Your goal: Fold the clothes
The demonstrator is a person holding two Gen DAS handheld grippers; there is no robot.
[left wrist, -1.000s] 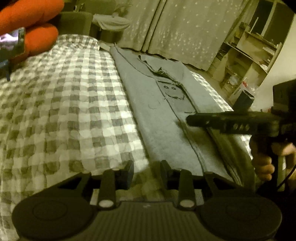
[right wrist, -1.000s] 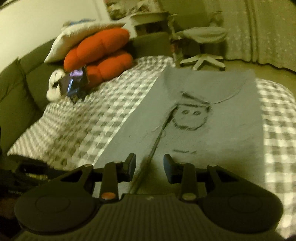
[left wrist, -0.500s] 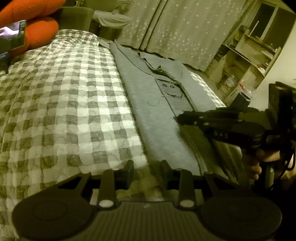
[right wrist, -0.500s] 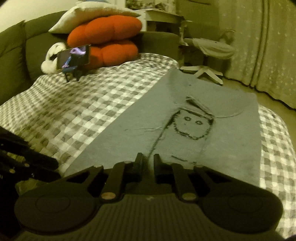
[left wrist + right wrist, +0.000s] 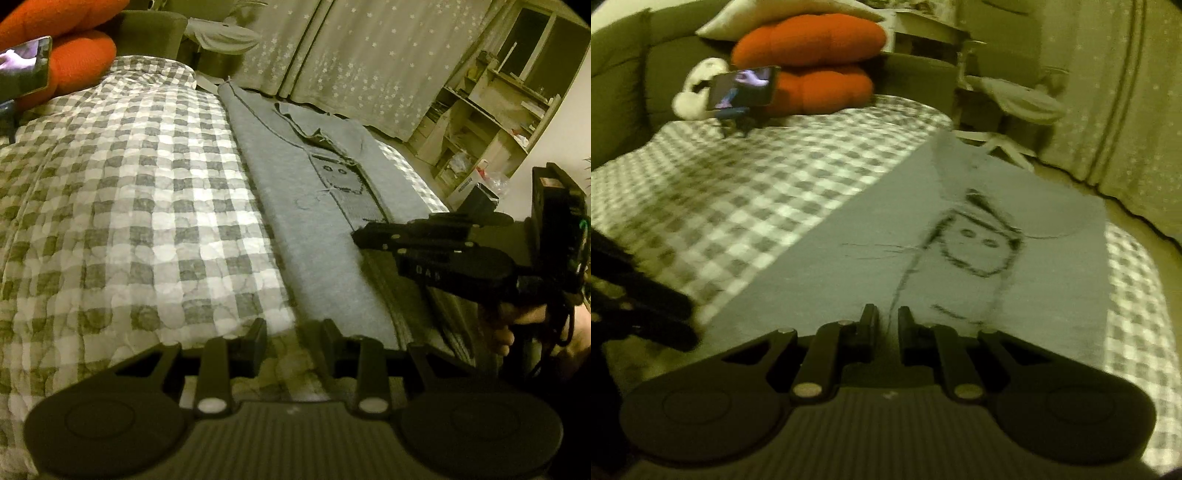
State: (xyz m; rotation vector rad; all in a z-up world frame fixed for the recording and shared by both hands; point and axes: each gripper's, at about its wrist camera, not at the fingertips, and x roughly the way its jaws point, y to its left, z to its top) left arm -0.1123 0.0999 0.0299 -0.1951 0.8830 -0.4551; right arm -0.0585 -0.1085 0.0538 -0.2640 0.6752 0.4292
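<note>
A grey garment (image 5: 314, 229) with a drawn face lies lengthwise on the checked bedspread (image 5: 147, 221), its sides folded inward. My left gripper (image 5: 293, 332) hovers at the garment's near left corner with its jaws apart; only bedspread and the cloth's edge show in the gap. My right gripper (image 5: 887, 321) has its jaws drawn close together on the near hem of the garment (image 5: 849, 266), beside the dark seam line. From the left wrist view the right gripper (image 5: 356, 236) rests its tip on the cloth, held by a person's hand (image 5: 506, 332).
Orange cushions (image 5: 812, 48) and a phone on a stand (image 5: 742, 88) sit at the far end of the bed. A starred curtain (image 5: 351, 62) and an open shelf unit (image 5: 491, 122) stand beyond the bed's right side. A chair (image 5: 1015, 99) stands by the bed's corner.
The right gripper's jaws have narrowed from wide apart to nearly together on the garment's hem, and it has rolled level. The left gripper has stayed put.
</note>
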